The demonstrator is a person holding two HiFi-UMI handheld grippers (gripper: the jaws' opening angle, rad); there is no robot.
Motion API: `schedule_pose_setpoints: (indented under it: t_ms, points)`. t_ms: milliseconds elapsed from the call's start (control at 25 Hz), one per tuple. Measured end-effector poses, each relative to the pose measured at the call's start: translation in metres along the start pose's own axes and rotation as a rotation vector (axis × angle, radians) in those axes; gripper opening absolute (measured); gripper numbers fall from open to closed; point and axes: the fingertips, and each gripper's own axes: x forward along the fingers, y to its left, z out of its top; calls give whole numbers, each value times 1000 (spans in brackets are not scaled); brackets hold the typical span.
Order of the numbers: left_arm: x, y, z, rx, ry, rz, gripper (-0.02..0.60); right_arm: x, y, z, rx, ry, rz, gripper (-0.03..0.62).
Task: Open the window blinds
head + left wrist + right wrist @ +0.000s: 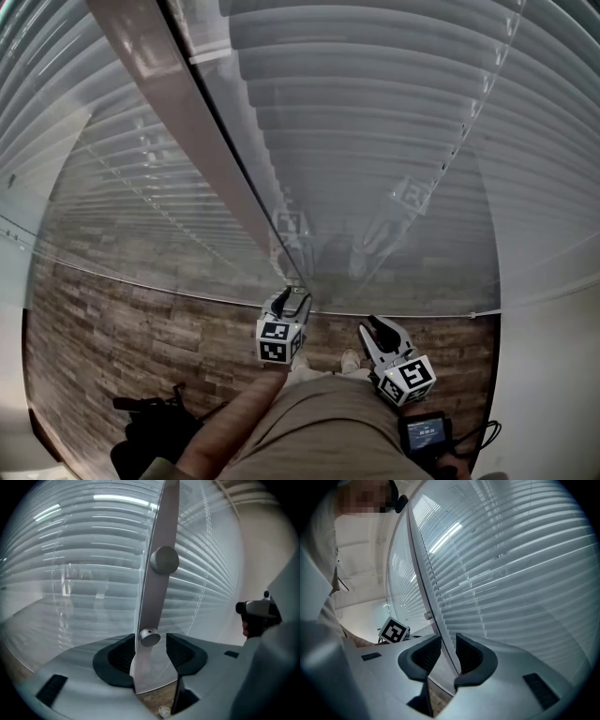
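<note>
White slatted blinds [375, 141] hang shut behind glass, split by a grey metal post [187, 122]. In the left gripper view the post [161, 527] carries two round knobs, an upper knob [164, 560] and a lower knob [150, 638]. My left gripper [149, 651] is open, its dark pads either side of the lower knob without pressing on it. From the head view that left gripper [289, 302] sits at the post's foot. My right gripper [448, 653] is open and holds nothing; the post's edge runs behind its gap. It hovers just to the right [375, 328].
A thin rail [403, 312] marks the bottom of the glass above a wood-plank floor [141, 328]. A black bag [155, 422] lies on the floor at lower left. A small device with a screen [427, 433] hangs at the person's waist.
</note>
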Motion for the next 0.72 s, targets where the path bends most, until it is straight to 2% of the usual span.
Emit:
schedule_pose_setpoints:
  t_ms: [120,240,320,480,720]
  points:
    - [4,-2,-5,-27,27,51,219,-3,-4,2,1,3,-3,104]
    - [7,2,-4,-48,35,92,164,-3,-7,3,1,3,0,104]
    - [8,5,-2,-52,33,103,161,-2,-10,5,-1,-2,3,104]
    - [9,4,-5,-88,14,91,153,-5,-18,3,3,-2,0,104]
    - [8,1,-3,-196,10,44,146,-7,-26,8,2,-6,4,104]
